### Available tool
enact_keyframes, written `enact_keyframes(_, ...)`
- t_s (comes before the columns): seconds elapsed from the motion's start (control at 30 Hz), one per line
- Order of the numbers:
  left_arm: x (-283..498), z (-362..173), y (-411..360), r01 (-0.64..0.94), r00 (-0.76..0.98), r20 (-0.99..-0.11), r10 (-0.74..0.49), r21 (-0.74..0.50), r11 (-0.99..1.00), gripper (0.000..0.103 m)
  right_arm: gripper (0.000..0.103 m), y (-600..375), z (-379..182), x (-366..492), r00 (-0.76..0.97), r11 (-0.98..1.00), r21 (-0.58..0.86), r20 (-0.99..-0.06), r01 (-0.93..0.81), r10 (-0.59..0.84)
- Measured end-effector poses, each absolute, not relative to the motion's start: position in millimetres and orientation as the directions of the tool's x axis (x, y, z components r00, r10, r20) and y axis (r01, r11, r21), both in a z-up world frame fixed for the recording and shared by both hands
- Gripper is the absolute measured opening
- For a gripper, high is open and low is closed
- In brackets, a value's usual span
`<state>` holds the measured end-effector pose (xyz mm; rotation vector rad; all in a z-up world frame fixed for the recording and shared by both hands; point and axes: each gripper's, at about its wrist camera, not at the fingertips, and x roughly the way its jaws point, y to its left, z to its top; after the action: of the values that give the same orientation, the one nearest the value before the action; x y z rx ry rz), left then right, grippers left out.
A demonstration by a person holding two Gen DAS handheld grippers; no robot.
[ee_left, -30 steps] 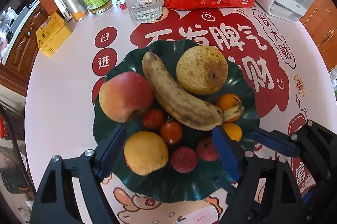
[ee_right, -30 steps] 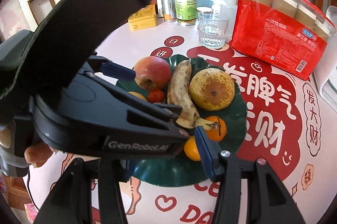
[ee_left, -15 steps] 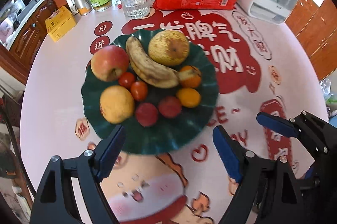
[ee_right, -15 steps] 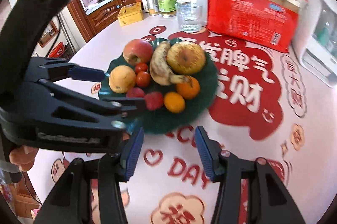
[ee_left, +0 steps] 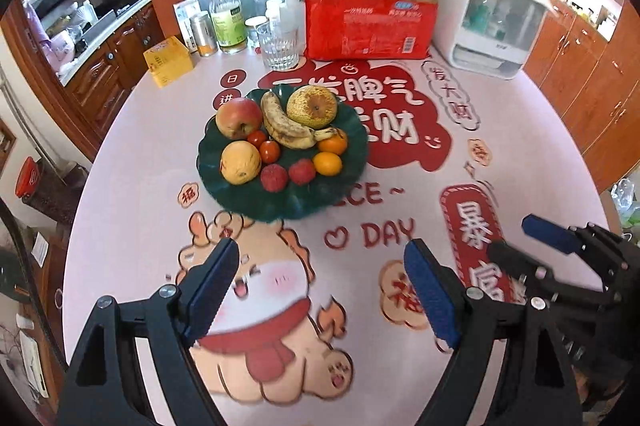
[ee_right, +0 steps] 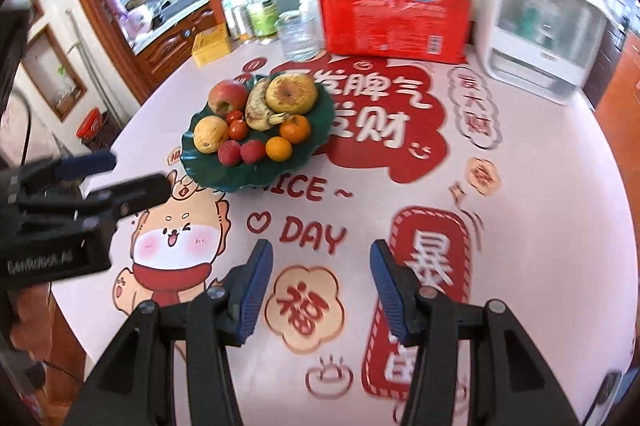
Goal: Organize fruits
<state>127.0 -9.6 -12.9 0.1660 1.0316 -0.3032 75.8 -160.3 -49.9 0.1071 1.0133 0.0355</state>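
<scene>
1. Both grippers wide open, holding nothing: left gripper, right gripper.
2. Fruits heaped on green plate, mid-table, well apart from both grippers.

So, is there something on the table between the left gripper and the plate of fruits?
Nothing visible. Between the left gripper and the green plate lies only the printed tablecloth. The right gripper is off to the side, also open.
</scene>
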Motion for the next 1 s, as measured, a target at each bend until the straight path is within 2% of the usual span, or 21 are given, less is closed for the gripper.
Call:
enact_keyframes(0.33, 61.3, 13.2, -6.8, 0.279, 0.533, -0.832, -0.157, -0.002, 0.96, 0.085, 0.063, -177.5, 2.6, 15.1, 0.615, 0.977, 0.133, -0.789, 0.166, 0.003)
enact_keyframes(1.0, 35.4, 16.1, -11.3, 0.242, 0.544, -0.826, -0.148, -0.014, 0.97, 0.085, 0.064, -159.3, 4.9, -14.4, 0.613, 0.985, 0.111, -0.79, 0.135, 0.006)
